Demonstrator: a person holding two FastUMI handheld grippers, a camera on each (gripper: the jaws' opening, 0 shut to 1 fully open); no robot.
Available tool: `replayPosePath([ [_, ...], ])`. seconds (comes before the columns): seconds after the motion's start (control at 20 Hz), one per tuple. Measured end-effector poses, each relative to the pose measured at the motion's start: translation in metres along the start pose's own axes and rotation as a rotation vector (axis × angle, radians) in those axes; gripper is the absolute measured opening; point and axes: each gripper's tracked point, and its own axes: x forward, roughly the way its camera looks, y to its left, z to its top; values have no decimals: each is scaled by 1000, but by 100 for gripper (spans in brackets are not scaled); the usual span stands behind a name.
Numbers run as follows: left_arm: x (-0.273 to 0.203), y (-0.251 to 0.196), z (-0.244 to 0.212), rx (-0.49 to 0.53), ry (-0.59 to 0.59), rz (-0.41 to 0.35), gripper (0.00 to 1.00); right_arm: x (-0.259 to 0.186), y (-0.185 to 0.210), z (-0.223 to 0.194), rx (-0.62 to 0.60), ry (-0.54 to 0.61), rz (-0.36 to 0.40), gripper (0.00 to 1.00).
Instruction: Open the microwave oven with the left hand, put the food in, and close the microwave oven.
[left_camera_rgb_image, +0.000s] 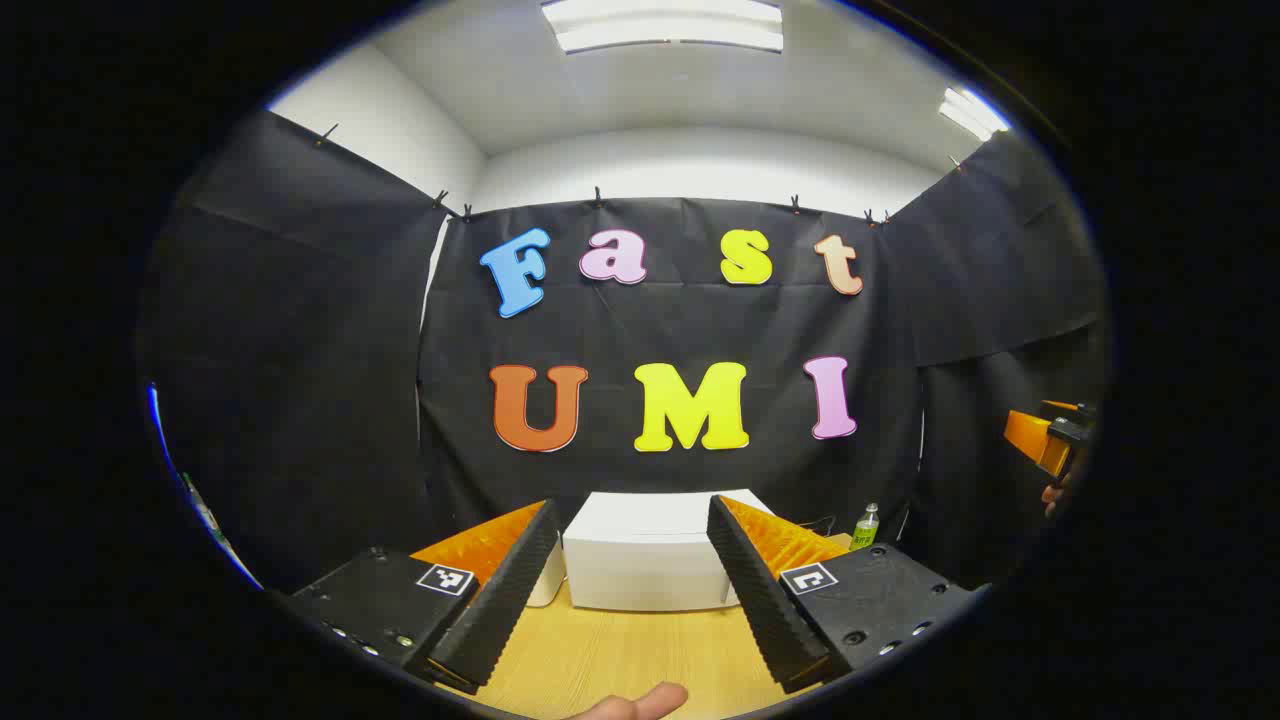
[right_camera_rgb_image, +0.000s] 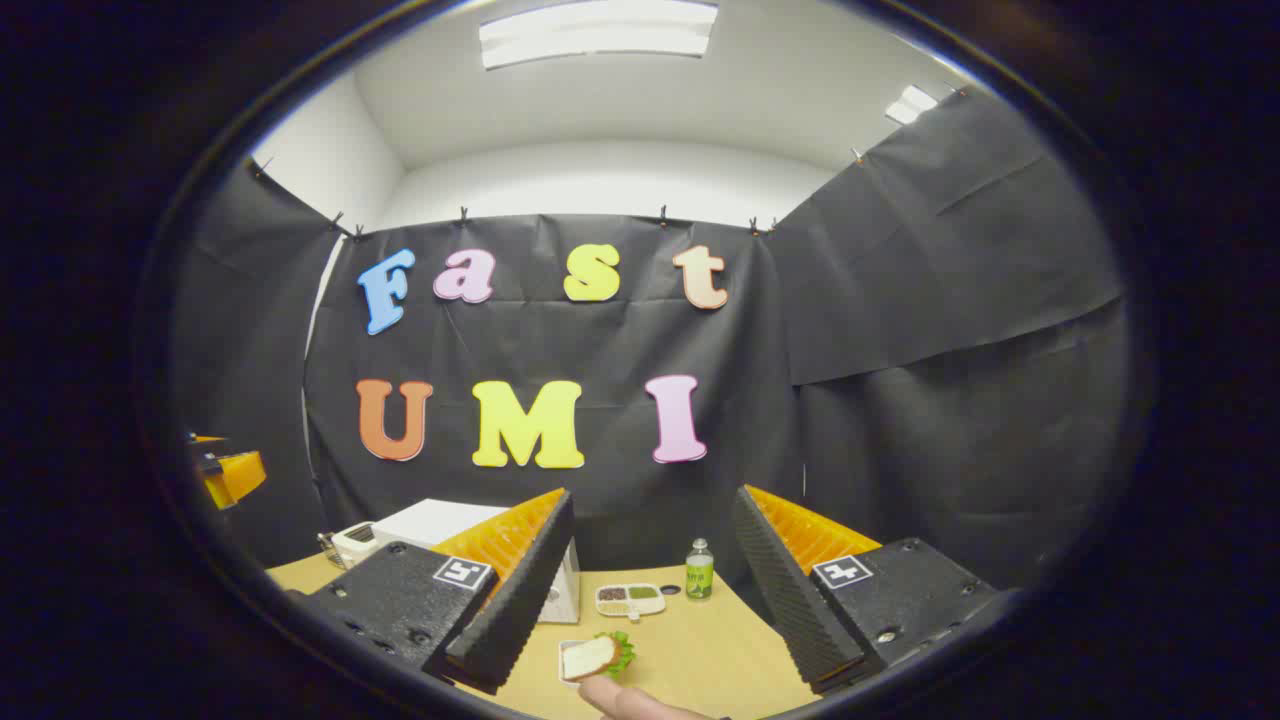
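Observation:
The white microwave oven (left_camera_rgb_image: 650, 555) stands at the back of the wooden table (left_camera_rgb_image: 620, 655), straight ahead of my left gripper (left_camera_rgb_image: 630, 640), which is open, some way short of it, with nothing between its fingers. The oven's door side cannot be made out from here. The right gripper view has the microwave oven (right_camera_rgb_image: 420, 530) at the left, partly behind a finger. A sandwich with lettuce (right_camera_rgb_image: 595, 657) lies on a small white plate near the table's front, just ahead of my right gripper (right_camera_rgb_image: 650, 645), open and empty. The other gripper (left_camera_rgb_image: 1045, 440) shows at the far right of the left gripper view.
A green-labelled bottle (right_camera_rgb_image: 699, 570) and a divided tray of foods (right_camera_rgb_image: 630, 598) stand behind the sandwich, right of the oven. The bottle (left_camera_rgb_image: 866, 526) also stands right of the oven in the left gripper view. A fingertip (left_camera_rgb_image: 640, 703) pokes in at the bottom edge.

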Motion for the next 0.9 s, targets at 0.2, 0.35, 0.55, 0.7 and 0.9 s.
replayPosePath([
  [0.2,-3,1,3,-1,-11,-6,95,3,-2,-5,9,20,13,100],
  [0.35,-4,3,2,-4,-12,-4,95,6,-7,-9,25,33,21,93],
  [0.55,-1,2,2,-18,-20,-8,95,9,-16,-12,22,28,7,100],
  [0.7,7,-2,4,-33,-34,-5,95,10,-22,-12,20,18,-1,100],
  [0.9,37,-15,-4,-91,-35,6,95,14,-30,-18,34,16,4,100],
])
